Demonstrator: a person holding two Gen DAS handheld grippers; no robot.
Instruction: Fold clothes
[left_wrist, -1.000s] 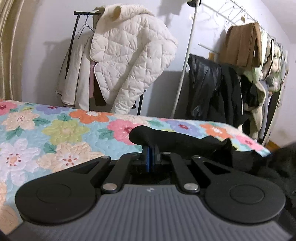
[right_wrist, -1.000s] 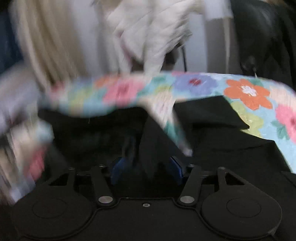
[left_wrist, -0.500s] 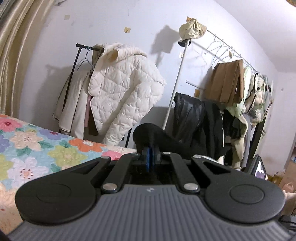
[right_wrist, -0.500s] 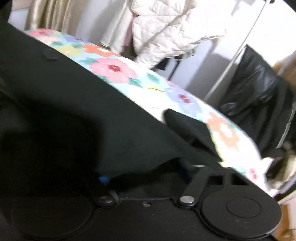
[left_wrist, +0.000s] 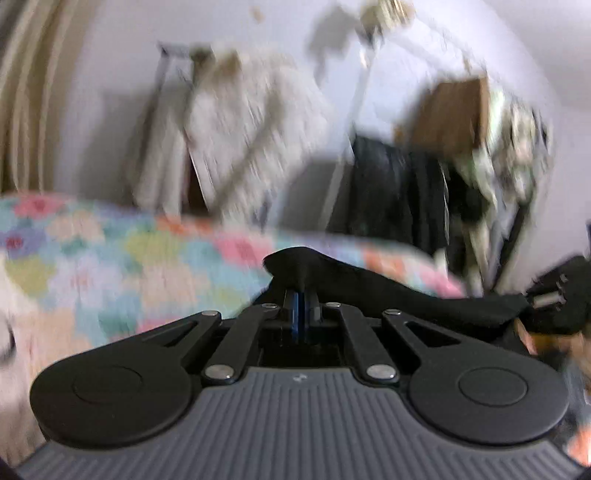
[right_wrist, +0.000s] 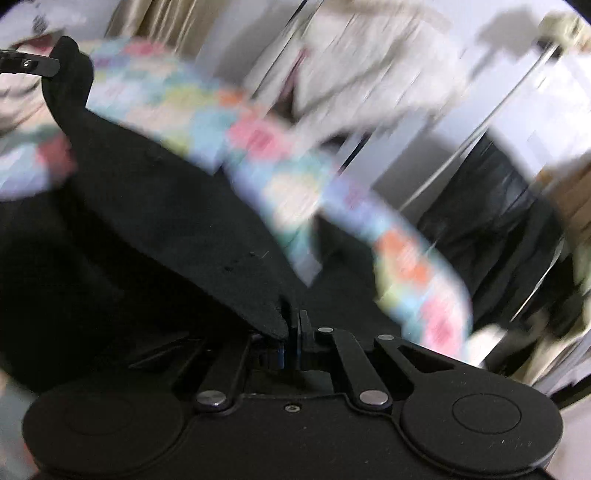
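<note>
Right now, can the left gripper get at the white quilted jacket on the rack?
Probably not. The left gripper is shut on the black garment, and the floral bedspread lies between it and the white quilted jacket hanging by the far wall.

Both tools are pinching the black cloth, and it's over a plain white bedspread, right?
Not quite. Both the left tool and the right tool are shut on the black cloth, but the bedspread is not plain white: the left wrist view shows a colourful flowery pattern.
</note>
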